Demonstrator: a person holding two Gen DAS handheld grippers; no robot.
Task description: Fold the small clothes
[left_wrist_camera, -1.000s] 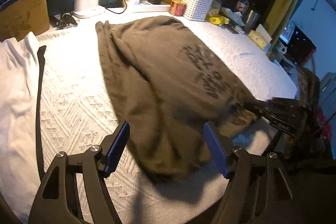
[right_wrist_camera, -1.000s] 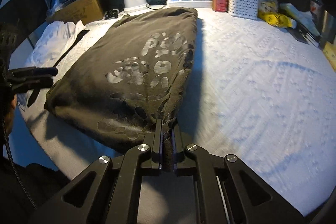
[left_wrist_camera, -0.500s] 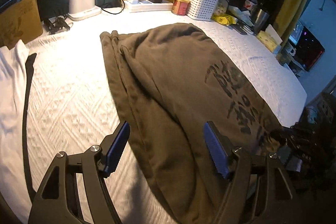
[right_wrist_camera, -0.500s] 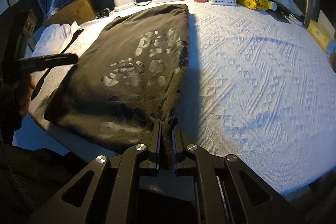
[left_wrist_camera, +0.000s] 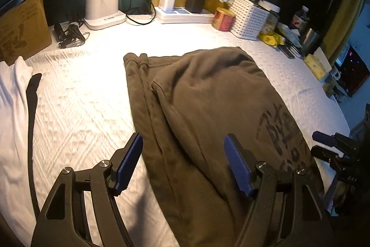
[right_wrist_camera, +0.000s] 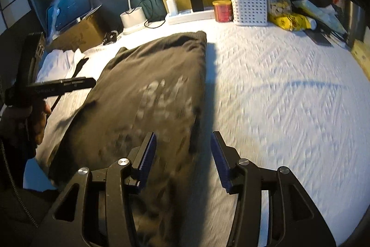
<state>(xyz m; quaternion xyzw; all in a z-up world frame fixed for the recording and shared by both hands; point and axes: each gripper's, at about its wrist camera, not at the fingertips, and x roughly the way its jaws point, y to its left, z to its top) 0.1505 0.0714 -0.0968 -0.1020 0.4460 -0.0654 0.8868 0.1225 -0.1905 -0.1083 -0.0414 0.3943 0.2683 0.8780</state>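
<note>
Here both tongs — left (left_wrist_camera: 182, 163), right (right_wrist_camera: 182, 160) — gape wide over the soft, creased brown garment (left_wrist_camera: 208, 108).

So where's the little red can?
In both views the red can stands at the back of the bed, between the power strip and the white basket.

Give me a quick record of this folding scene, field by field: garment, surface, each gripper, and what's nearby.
garment: dark olive printed shirt, lying folded lengthwise on the surface
surface: white textured bedcover
left gripper: open, above the shirt's near left edge
right gripper: open, over the shirt's right edge, holding nothing
nearby: white garment at left; white perforated basket and red tin at the back
</note>
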